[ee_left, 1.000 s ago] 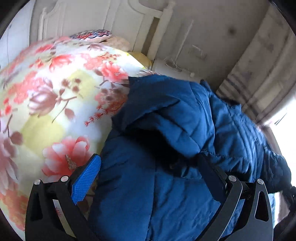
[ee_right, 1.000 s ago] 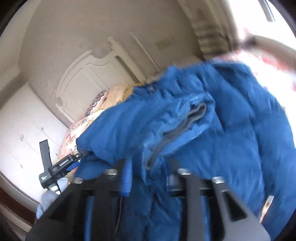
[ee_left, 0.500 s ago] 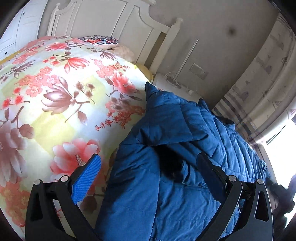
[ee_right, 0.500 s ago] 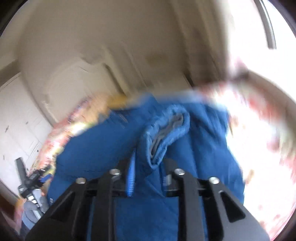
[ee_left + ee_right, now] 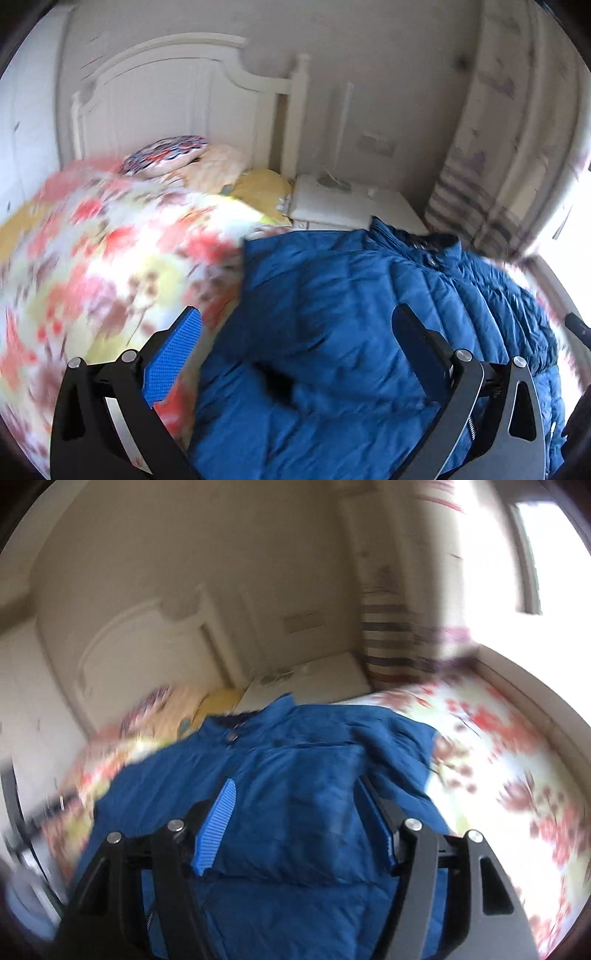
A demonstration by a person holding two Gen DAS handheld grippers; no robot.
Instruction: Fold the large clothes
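Both tongs hold nothing: left gripper [image 5: 295,354] gapes wide, right gripper [image 5: 295,823] is opening over the jacket [image 5: 295,812], which lies folded across the bedspread [image 5: 92,266], apparently just released.

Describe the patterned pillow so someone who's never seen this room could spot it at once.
Start at the white arched headboard at the far end of the bed. Just below it, at the head of the floral bedspread, lies the patterned pillow. It carries a dense dark blue, red and white print, unlike the plain peach pillow and the yellow one beside it.
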